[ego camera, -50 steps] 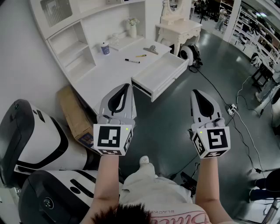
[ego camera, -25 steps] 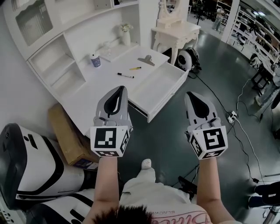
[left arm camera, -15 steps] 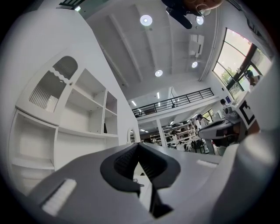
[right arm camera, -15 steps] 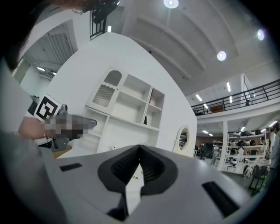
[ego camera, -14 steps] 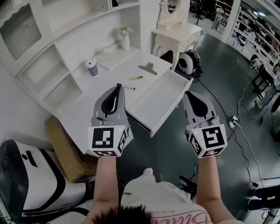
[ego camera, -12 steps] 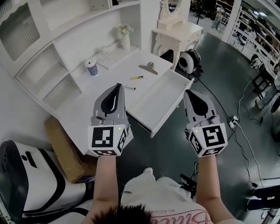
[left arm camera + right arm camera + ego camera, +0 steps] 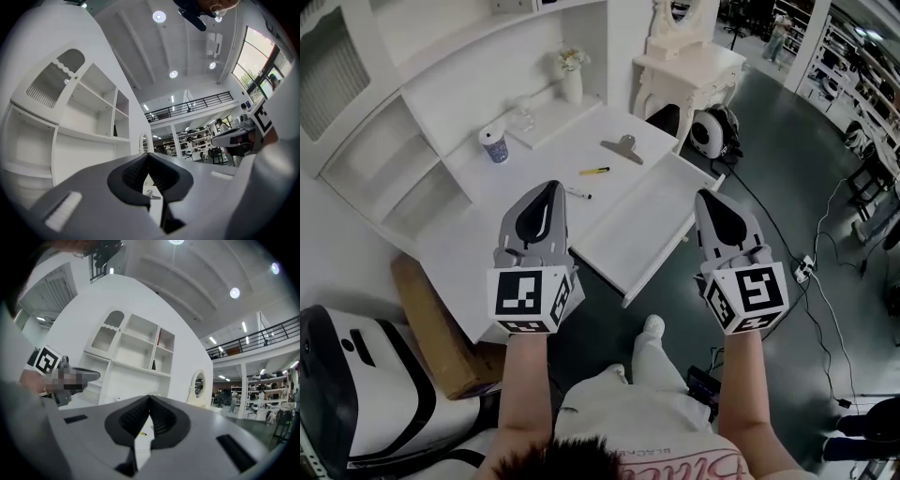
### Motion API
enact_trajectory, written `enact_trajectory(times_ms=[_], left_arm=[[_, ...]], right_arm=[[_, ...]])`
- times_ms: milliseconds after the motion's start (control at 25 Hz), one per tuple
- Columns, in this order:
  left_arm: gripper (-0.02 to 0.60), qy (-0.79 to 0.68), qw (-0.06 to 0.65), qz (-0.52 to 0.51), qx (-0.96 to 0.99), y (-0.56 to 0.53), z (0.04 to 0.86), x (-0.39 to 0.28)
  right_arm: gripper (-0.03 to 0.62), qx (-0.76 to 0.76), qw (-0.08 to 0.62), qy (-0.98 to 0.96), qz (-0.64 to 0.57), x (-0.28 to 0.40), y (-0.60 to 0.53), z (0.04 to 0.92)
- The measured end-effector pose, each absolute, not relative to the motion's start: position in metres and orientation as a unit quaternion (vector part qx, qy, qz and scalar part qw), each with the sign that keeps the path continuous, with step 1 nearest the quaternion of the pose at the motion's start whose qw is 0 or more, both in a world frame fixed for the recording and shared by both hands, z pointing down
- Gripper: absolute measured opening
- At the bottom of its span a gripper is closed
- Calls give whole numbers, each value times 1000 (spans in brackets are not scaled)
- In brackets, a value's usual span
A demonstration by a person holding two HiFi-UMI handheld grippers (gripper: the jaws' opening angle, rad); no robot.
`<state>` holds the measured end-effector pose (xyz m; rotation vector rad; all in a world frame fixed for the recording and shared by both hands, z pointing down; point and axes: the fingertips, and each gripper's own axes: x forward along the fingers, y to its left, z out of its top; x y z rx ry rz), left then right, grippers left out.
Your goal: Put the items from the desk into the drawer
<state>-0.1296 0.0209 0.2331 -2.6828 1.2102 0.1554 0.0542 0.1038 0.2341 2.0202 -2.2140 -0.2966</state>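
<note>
Both grippers hover in front of the white wooden desk (image 7: 539, 155), nothing picked yet.
Left gripper (image 7: 550, 187) and right gripper (image 7: 713, 194) are clenched, empty. Thin black pen (image 7: 578, 195), yellow pen (image 7: 594, 171) and grey metal clip (image 7: 622, 148) lie on the desk; the white drawer (image 7: 642, 220) stands open, probably to receive them.
</note>
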Motion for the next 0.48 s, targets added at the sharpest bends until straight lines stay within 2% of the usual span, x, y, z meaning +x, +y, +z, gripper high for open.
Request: enact_trajectory(times_ms=[480], left_arm=[[9,459,107,31,-881,-55,235,-89]], right_arm=[[8,637,48,-764,-95,113,8,238]])
